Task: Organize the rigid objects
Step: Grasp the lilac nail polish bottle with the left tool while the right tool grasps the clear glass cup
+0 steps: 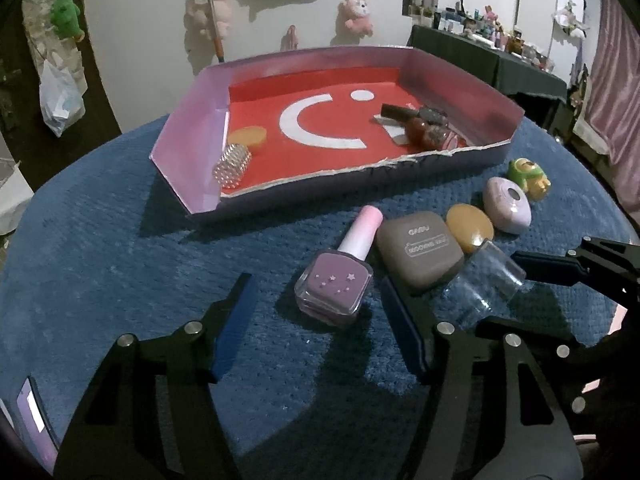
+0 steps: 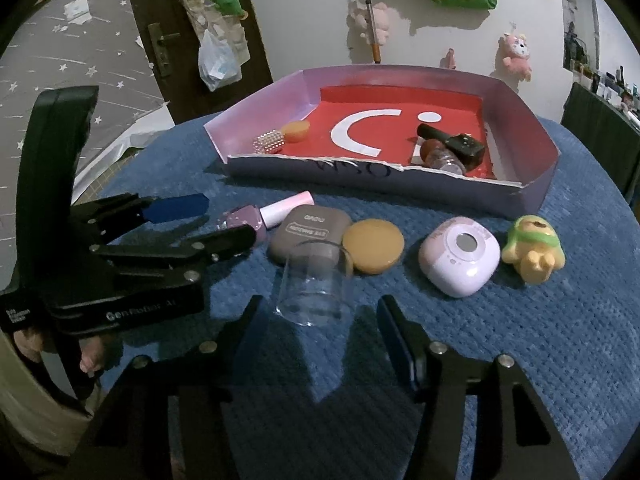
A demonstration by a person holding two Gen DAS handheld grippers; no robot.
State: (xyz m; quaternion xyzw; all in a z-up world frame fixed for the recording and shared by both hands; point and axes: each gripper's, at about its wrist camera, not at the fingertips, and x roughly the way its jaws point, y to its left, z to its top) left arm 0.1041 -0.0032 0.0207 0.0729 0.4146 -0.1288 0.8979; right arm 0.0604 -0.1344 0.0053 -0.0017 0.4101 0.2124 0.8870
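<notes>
Straddling nail polish bottle at 12 o'clock of left claw | long axis toward 1 o'clock | both claws apart, right claw flanking glass

Left wrist view sits low and close over the blue cloth, angled down past its own fingers toward the tray and white wall; right wrist view stands just to its right, facing the same way, equally near; both share the tray, the purple bottle, clear glass; each catches the other's gripper at its edge.
</notes>
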